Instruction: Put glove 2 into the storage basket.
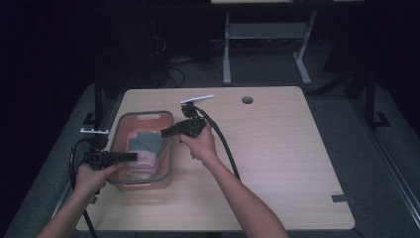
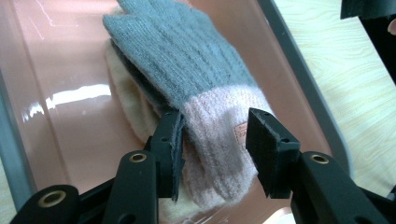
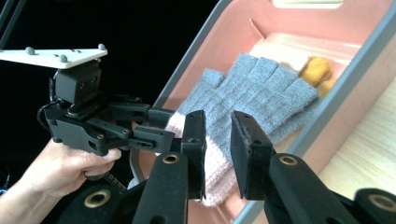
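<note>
From the high view we count two claws, one bin and one stack of gloves. The left claw (image 1: 132, 156) reaches over the near left rim of the pink bin (image 1: 169, 148), which sits on the bench (image 1: 277, 148); the right claw (image 1: 166, 132) comes in over the bin's right rim. The gloves (image 1: 144, 147) lie inside the bin between the two claws. How many gloves make up the stack we cannot tell from here, and we cannot read how wide either claw stands.

In the left gripper view we count one grey glove (image 2: 182, 56) with a pink cuff on top of a cream one (image 2: 128, 107), most of which is hidden beneath it. The left claw (image 2: 215, 144) stands partly open around the pink cuff. Its left pad lies right against the cuff's edge, its right pad stands clear, so it grips nothing. The bin's (image 2: 65, 70) far end is cut off.

In the right gripper view the right claw (image 3: 218, 151) is open by a narrow gap with nothing pressed between its pads. Beyond it lies the grey glove (image 3: 261, 93), and farther back a yellow piece (image 3: 315, 70), half hidden by the grey fingers. To the claw's left, the left claw (image 3: 170, 119) meets the pink cuff, its tips hidden behind the right claw's own jaw.
</note>
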{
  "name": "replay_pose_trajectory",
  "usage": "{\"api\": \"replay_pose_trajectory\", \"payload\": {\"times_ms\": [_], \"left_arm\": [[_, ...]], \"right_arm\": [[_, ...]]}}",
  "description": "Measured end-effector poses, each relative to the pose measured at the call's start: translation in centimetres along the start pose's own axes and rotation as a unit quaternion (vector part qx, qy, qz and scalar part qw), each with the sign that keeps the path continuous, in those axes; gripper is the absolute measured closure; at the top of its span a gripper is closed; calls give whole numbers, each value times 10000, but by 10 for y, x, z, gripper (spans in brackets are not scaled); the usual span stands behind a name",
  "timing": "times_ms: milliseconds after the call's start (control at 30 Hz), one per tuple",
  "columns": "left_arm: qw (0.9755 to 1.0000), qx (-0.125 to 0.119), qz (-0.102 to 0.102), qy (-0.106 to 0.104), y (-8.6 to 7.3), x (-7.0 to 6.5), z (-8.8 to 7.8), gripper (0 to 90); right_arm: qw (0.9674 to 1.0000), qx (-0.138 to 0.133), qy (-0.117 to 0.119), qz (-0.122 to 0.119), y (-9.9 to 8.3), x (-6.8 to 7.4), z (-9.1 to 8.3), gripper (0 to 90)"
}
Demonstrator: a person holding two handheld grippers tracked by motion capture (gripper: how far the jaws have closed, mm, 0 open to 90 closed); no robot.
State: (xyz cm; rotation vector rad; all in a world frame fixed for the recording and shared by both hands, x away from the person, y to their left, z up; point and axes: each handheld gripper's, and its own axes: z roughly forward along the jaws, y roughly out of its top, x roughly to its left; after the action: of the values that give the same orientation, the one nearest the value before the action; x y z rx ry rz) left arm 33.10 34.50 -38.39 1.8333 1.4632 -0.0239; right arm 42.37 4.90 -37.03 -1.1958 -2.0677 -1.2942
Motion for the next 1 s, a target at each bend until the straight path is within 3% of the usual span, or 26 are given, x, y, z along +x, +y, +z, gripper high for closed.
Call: {"api": "replay_pose_trajectory", "payload": {"times_ms": [200, 367, 500, 1000], "left_arm": [[9999, 4, 88, 123, 4, -3, -2, 538], [9999, -94, 25, 103, 8, -3, -7, 521], [9997, -154, 131, 130, 14, -7, -13, 523], [9989, -320, 279, -188, 24, -26, -10, 516]], "right_arm": [[10000, -48, 3, 33, -2, -3, -8, 738], [9999, -116, -30, 64, -4, -5, -16, 720], [9999, -139, -45, 88, -6, -7, -21, 714], [9995, -226, -108, 191, -15, -18, -42, 680]]}}
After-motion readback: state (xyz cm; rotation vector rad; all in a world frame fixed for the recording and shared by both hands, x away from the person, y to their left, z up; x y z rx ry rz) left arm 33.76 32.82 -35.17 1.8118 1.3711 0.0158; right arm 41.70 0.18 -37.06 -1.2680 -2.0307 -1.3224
